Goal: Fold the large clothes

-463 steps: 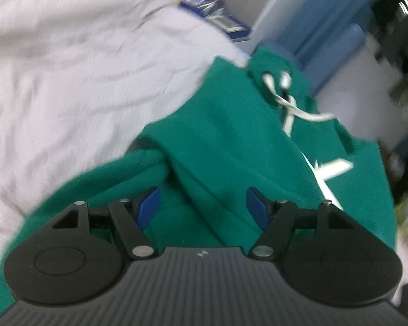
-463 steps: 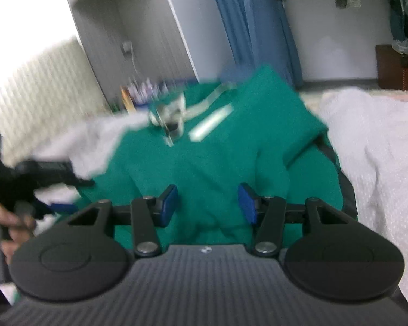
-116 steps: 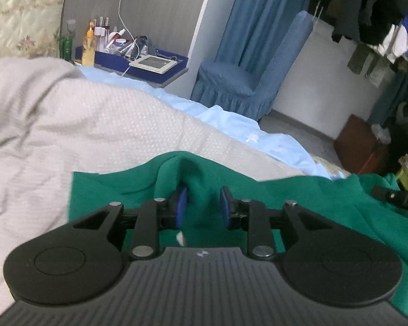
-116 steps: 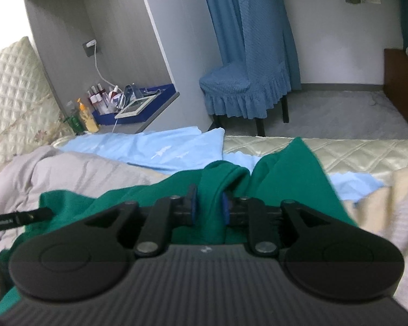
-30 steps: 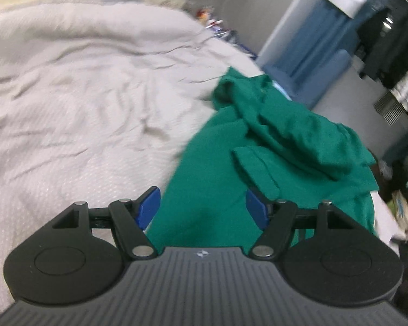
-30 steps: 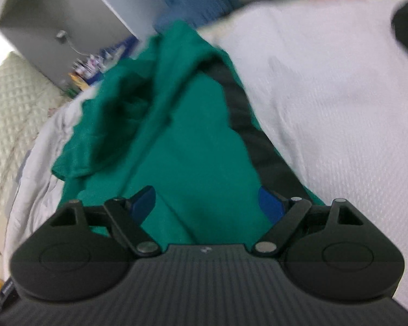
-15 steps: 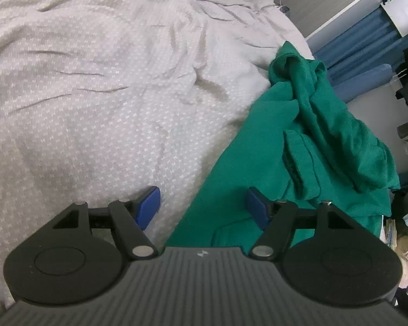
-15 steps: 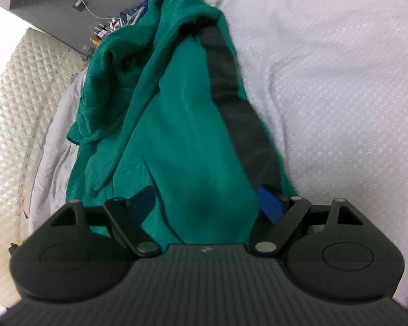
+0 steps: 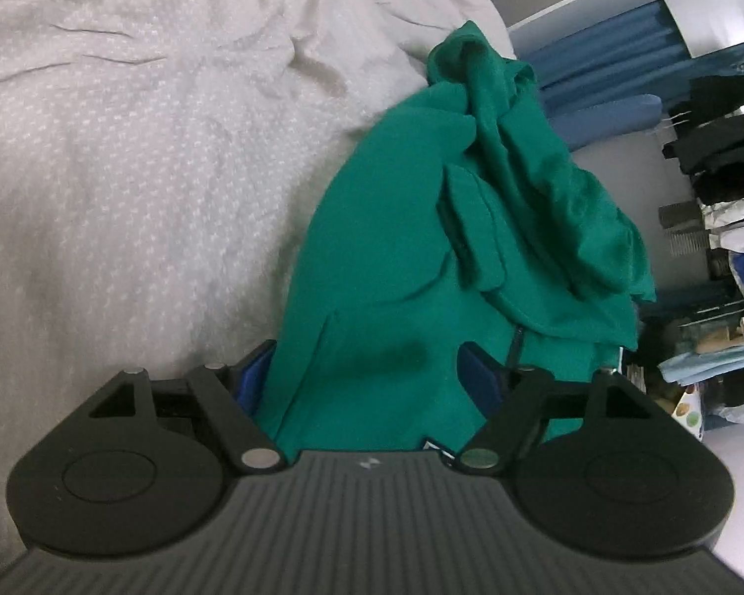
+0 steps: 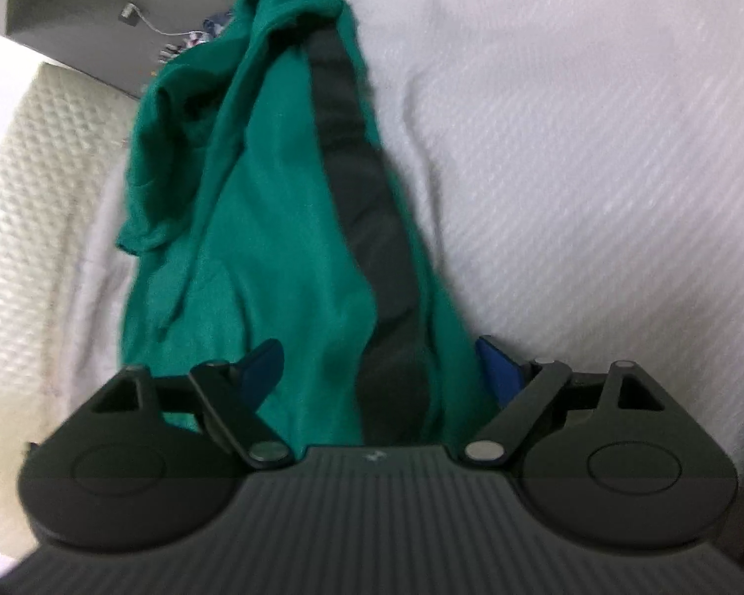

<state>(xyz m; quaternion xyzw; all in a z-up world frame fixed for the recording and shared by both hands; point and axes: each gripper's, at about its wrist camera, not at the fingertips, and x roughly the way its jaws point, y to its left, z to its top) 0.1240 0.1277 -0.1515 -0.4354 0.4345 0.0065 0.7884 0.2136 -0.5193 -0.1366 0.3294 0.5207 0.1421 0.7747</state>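
Left wrist view: a big grey bedspread [image 9: 124, 158] fills the room left of the jaws. The green garment [image 9: 402, 267] lies long and bunched ahead. The left gripper [image 9: 369, 377] has just been opening; its jaws stand wide, and the garment's near edge lies loose between them. The right gripper [image 10: 382, 369] is wide too, over the garment's [image 10: 273, 248] dark stripe [image 10: 362, 188]. The near hem is hidden under both grippers.
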